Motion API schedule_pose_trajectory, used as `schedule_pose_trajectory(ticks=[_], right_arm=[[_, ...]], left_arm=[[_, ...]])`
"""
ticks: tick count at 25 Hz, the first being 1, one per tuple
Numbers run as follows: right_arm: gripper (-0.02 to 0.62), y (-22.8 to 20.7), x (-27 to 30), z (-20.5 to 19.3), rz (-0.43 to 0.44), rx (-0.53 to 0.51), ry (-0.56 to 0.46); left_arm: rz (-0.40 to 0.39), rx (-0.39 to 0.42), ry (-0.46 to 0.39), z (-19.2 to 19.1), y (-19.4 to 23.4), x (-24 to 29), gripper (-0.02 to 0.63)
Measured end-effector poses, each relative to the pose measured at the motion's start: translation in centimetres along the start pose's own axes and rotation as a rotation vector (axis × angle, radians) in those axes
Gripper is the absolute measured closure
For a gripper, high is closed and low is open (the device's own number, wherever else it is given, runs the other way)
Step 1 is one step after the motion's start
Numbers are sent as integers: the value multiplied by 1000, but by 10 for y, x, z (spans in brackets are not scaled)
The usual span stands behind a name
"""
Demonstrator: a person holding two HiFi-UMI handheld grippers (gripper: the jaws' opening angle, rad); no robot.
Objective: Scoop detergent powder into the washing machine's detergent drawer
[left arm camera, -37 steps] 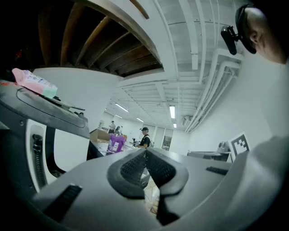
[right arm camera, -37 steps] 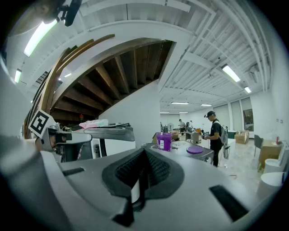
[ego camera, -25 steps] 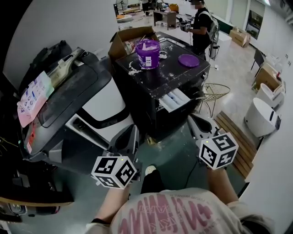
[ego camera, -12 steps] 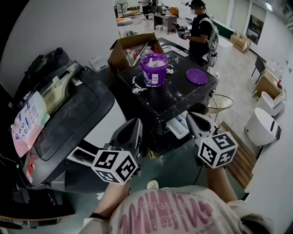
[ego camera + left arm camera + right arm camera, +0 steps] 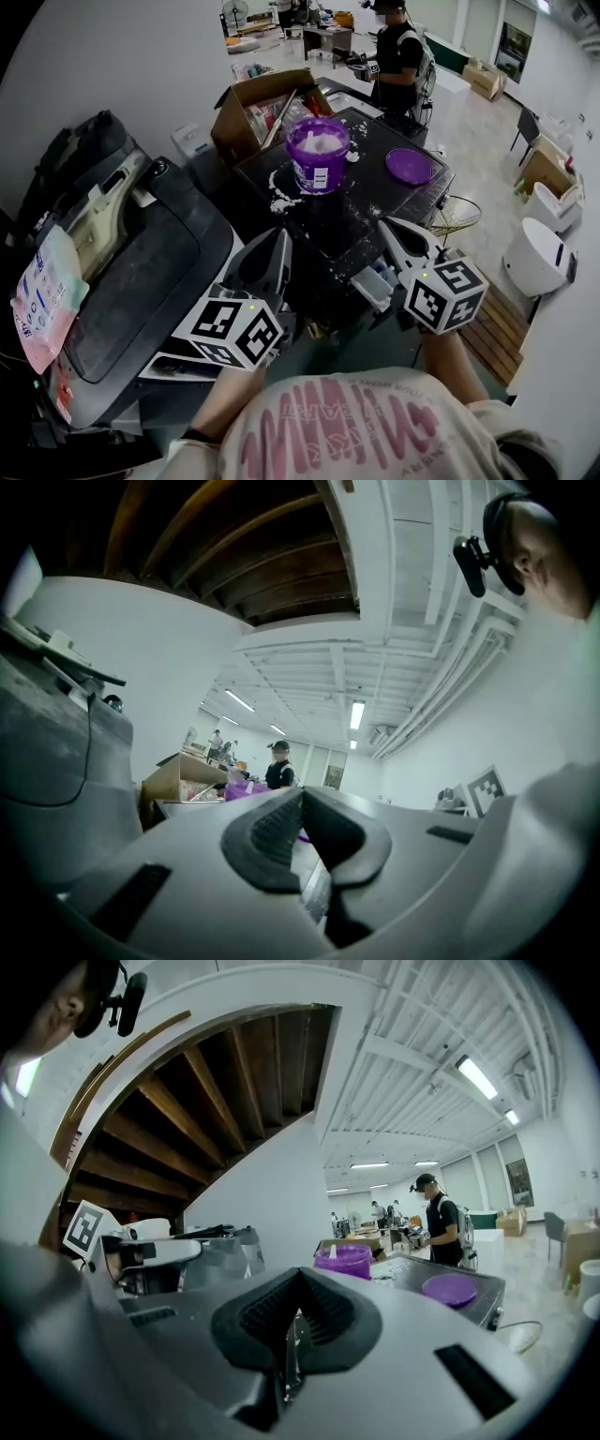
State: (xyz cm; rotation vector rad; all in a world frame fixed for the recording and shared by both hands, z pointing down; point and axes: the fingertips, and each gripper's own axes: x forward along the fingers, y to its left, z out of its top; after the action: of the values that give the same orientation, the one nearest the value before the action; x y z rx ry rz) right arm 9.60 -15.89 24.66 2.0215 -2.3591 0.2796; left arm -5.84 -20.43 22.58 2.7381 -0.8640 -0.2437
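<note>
Left gripper point(image 5: 277, 242): jaws together, empty.
Right gripper point(image 5: 392, 232): jaws together, empty; drawer point(image 5: 372, 284) just beside it.
Tub point(image 5: 318, 155): ahead of both.

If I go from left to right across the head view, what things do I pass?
colourful leaflet → dark grey machine → purple tub of powder → purple lid → white round unit

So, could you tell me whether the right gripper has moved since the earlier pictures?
Yes. The right gripper has come forward toward the black washing machine. It was short of the open detergent drawer and is now alongside it.
</note>
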Motion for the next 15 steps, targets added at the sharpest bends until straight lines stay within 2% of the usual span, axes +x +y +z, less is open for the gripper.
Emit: schedule_pose_trajectory(ticks=[4, 8, 12, 15], right_arm=[[595, -9, 19, -6, 8, 18, 5], [595, -21, 39, -16, 52, 50, 48], [594, -37, 58, -18, 101, 37, 86], [589, -52, 76, -18, 153, 27, 119]], left_arm=[[-11, 1, 26, -13, 12, 18, 604], [-2, -20, 47, -26, 22, 31, 604], [42, -47, 55, -36, 31, 45, 604], [105, -58, 38, -34, 39, 54, 604]])
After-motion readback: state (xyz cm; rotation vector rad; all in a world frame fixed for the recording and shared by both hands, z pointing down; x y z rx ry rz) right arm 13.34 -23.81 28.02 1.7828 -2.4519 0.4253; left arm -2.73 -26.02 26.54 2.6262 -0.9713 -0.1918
